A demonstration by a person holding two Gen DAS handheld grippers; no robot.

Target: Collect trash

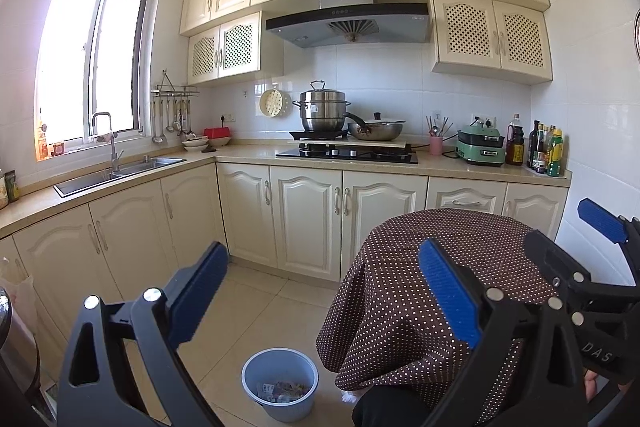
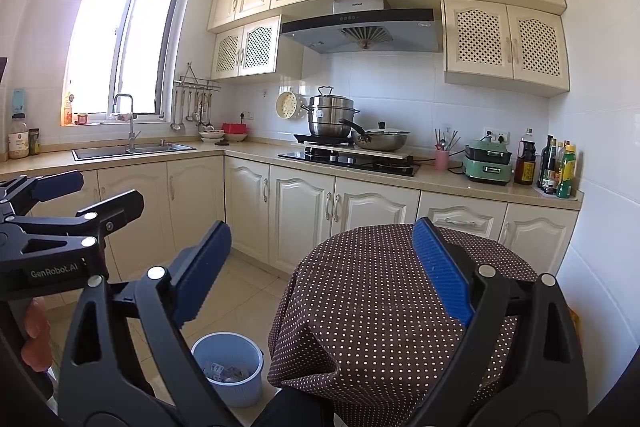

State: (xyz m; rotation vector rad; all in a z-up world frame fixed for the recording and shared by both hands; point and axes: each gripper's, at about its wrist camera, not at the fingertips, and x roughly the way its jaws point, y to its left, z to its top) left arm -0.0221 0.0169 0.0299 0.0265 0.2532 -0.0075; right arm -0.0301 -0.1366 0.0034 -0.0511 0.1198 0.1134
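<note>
**Both grippers raised, nothing held, bin on floor with trash inside**

Left gripper (image 1: 320,291) held up over the kitchen floor, jaws spread wide, nothing between the blue pads. Right gripper (image 2: 324,275) likewise spread wide and empty, level with the left one, just beside it. Blue trash bin (image 1: 280,383) down on the tile floor, touching or just beside the hanging edge of the dotted tablecloth (image 1: 420,307) over the round table. Some paper or wrapper scraps (image 1: 280,393) already lying in the bin; too small to name. No loose trash visible on the tabletop or open floor in either view.

Probably between pickups or near the end. To do well: sweep both cameras lower, check under the table edge and behind the bin first. Keep jaws spread until straddling an item. Pinch flimsy wrappers at the middle. Release low over the bin mouth, clear of the cloth hem, to avoid snagging fabric or tipping the bin
</note>
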